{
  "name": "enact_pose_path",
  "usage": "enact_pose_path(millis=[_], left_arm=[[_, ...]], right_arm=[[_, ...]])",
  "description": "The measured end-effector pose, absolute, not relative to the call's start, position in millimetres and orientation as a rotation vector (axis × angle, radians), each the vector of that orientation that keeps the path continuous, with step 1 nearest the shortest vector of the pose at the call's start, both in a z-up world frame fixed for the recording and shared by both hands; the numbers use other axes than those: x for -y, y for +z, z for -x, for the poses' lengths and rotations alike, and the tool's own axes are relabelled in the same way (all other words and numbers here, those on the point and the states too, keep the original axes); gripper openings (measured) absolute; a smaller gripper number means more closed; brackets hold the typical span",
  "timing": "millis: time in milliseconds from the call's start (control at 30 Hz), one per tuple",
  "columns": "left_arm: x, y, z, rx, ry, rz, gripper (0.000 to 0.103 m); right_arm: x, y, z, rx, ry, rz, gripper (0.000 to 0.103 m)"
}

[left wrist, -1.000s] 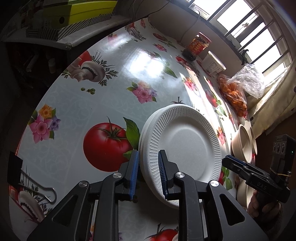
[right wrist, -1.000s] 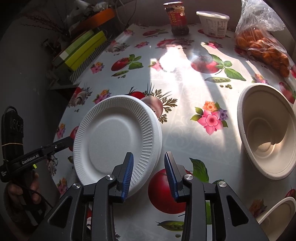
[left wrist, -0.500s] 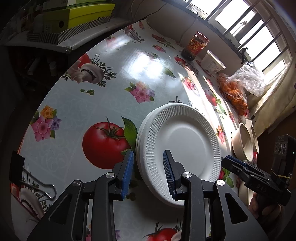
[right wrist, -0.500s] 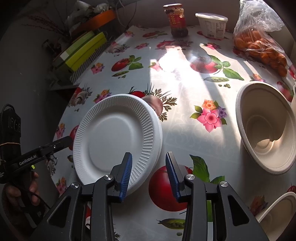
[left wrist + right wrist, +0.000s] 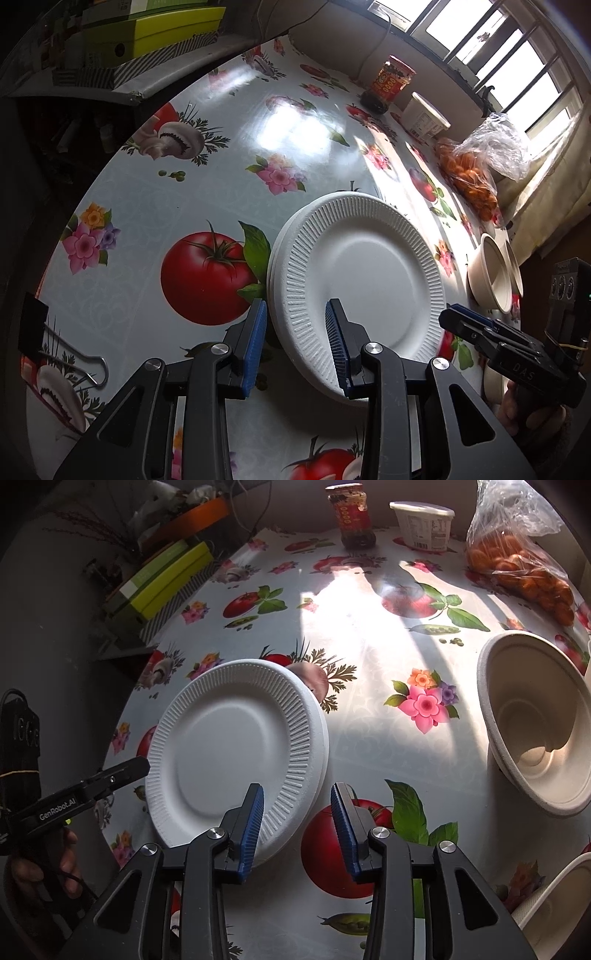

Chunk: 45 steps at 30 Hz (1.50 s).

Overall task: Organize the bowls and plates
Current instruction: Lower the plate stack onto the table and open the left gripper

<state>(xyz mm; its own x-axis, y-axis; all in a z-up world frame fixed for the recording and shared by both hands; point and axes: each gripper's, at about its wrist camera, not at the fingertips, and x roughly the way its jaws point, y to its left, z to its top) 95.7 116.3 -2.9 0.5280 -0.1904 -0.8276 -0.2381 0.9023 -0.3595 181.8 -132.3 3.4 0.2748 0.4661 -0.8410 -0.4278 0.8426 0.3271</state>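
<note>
A small stack of white ribbed foam plates (image 5: 365,269) (image 5: 229,749) lies flat on the fruit-print tablecloth. My left gripper (image 5: 295,343) is open, its blue pads on either side of the stack's near left rim without pressing it. My right gripper (image 5: 297,827) is also open, straddling the stack's near right rim, one pad over the plate and one over a printed tomato. Each gripper shows in the other's view: the right gripper (image 5: 461,321) beside the plates, the left gripper (image 5: 110,775) at the stack's left. Beige bowls (image 5: 535,731) (image 5: 495,273) stand to the right, another bowl (image 5: 554,897) nearer.
At the far side by the window stand a red-labelled jar (image 5: 351,517), a white tub (image 5: 421,524) and a bag of oranges (image 5: 517,565). A binder clip (image 5: 55,343) lies at the table's left edge. Yellow-green boxes (image 5: 159,26) sit on a shelf beyond that edge.
The left gripper's jaws, earlier closed on the plate rim, have opened and now stand apart from it. The right gripper and the plates have hardly moved.
</note>
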Motion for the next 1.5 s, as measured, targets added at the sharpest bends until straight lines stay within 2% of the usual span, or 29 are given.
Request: enact_pose_path(millis=[700, 933, 1067, 1333, 1500], left_arm=[[-71, 22, -76, -0.89, 0.074, 0.256, 0.034], [-59, 28, -70, -0.827, 0.104, 0.197, 0.035], [-53, 28, -69, -0.817, 0.093, 0.188, 0.042], [-31, 30, -65, -0.781, 0.085, 0.133, 0.042], [-16, 34, -67, -0.769, 0.06, 0.101, 0.042]], right_arm=[[141, 21, -147, -0.987, 0.544, -0.017, 0.047], [150, 22, -136, -0.914, 0.487, -0.008, 0.055], [155, 21, -131, -0.887, 0.46, -0.009, 0.057], [168, 29, -114, -0.785, 0.401, 0.018, 0.068], [181, 37, -107, -0.743, 0.378, 0.023, 0.069]])
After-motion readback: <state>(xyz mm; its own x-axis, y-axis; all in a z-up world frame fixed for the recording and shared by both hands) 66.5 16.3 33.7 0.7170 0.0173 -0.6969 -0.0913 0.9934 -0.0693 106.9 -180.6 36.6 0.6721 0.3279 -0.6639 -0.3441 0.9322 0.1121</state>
